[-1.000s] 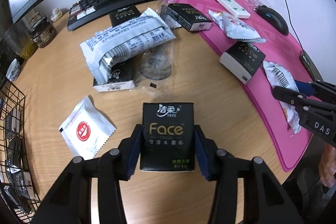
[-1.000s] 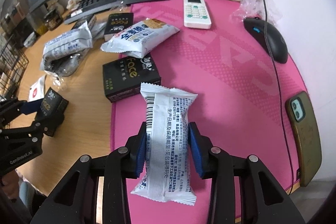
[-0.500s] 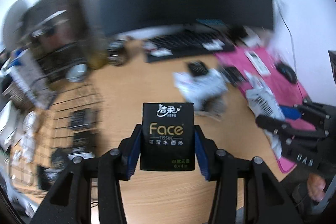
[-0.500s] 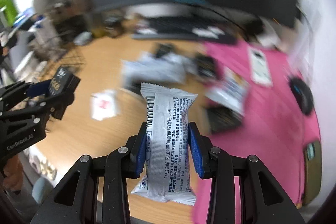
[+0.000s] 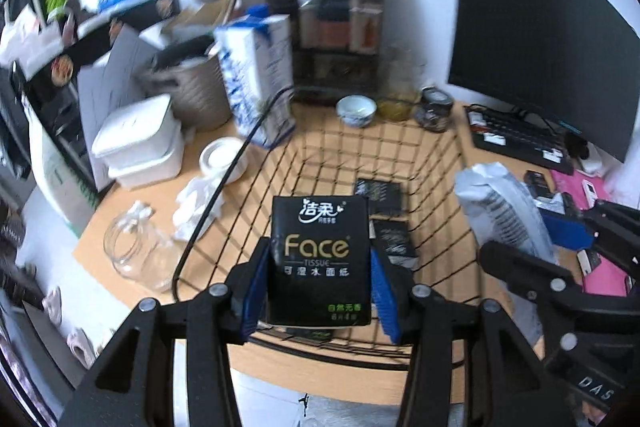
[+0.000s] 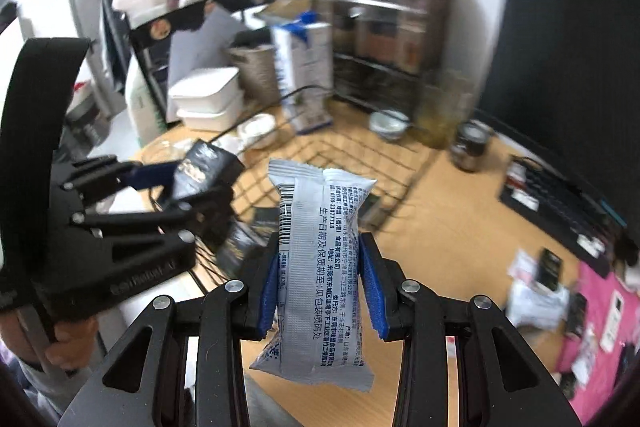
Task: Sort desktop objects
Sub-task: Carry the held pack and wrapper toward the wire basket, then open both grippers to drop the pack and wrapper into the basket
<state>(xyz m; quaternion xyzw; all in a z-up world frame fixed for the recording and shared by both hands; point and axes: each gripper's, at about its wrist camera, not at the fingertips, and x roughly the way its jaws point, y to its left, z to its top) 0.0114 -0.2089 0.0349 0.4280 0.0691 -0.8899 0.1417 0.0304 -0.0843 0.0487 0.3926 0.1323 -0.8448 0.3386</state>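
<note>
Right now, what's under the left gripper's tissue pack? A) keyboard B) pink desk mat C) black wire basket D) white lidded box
C: in the left wrist view the left gripper, shut on the black Face tissue pack, hangs above the wire basket, which already has dark packs lying in it.

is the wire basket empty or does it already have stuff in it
Not empty. The wire basket already holds several black tissue packs lying flat on its floor, seen through the mesh in the left wrist view.

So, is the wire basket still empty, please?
No, black tissue packs already lie on the floor of the wire basket.
</note>
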